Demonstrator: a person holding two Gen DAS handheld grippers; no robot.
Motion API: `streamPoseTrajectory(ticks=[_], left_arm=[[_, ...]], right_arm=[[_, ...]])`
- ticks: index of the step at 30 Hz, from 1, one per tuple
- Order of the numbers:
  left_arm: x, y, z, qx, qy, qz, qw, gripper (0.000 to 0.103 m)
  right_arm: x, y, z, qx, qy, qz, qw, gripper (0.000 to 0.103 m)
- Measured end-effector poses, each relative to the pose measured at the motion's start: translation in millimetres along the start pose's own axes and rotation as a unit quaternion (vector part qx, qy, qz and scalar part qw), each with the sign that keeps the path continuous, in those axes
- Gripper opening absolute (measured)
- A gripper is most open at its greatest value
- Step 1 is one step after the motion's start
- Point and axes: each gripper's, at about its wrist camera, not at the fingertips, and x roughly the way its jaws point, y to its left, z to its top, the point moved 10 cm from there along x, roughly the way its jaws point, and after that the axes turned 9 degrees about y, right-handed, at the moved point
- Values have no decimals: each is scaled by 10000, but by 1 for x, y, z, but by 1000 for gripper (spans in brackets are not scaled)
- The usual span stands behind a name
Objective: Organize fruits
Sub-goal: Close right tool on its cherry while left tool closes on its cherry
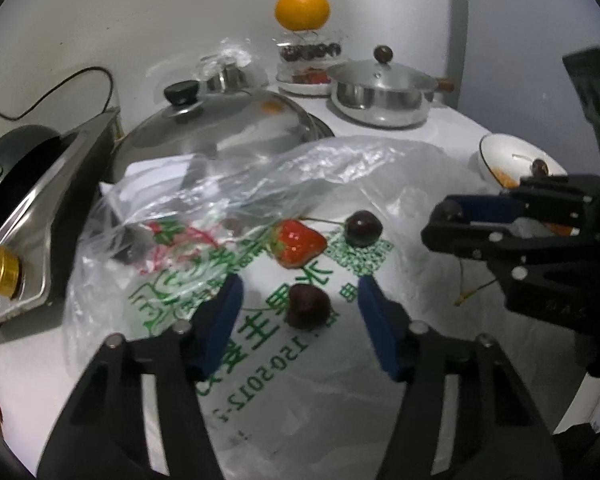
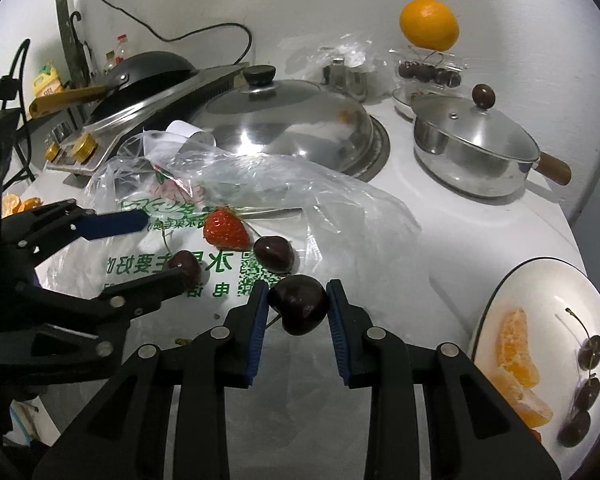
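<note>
Left wrist view: left gripper (image 1: 300, 320) is angled down over the printed white plastic bag (image 1: 260, 360) spread on the white countertop (image 1: 440, 128). A dark red cherry (image 1: 309, 306) lies on the bag between the blue finger pads (image 1: 224, 320), clear gap on both sides, neither pad touching it. Jaws half spread, nothing pinched. A red strawberry (image 1: 298, 243) and a second dark cherry (image 1: 363, 228) sit further out on the bag, near each other but apart. Right gripper (image 1: 460, 220) is at the right edge; from here I cannot tell what it carries. White bowl (image 1: 496, 148) behind it.

Right wrist view: right gripper (image 2: 298, 308) is pinching a dark glossy cherry (image 2: 299, 304), both pads pressed on its sides, fruit apparently lifted off the bag. White dark-rimmed bowl (image 2: 496, 300) sits at lower right with orange segments (image 2: 516, 356) and cherries (image 2: 588, 392) already in it. The left gripper shows at the left, one finger just beside the cherry it is after.

Judgement: sorting loose fruit from the bag into the bowl, mid-way; two cherries and the strawberry are not yet moved. Next for the right: carry over to the bowl and release low so the cherry doesn't roll out. Next for the left: close evenly on its cherry; the slick bag could let it skid.
</note>
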Motion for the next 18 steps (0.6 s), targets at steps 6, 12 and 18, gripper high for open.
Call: streamPoseTrajectory(ticks=[6, 12, 18], left_arm=[[10, -9, 2, 205, 71, 76, 9997, 50], [16, -11, 1, 293, 125, 114, 9994, 45], [21, -9, -1, 293, 177, 129, 9993, 44]], right_arm=[[-3, -2, -2, 18, -46, 73, 10000, 31], [-2, -3, -3, 2, -41, 109, 9999, 31], [-4, -2, -2, -4, -59, 91, 9999, 31]])
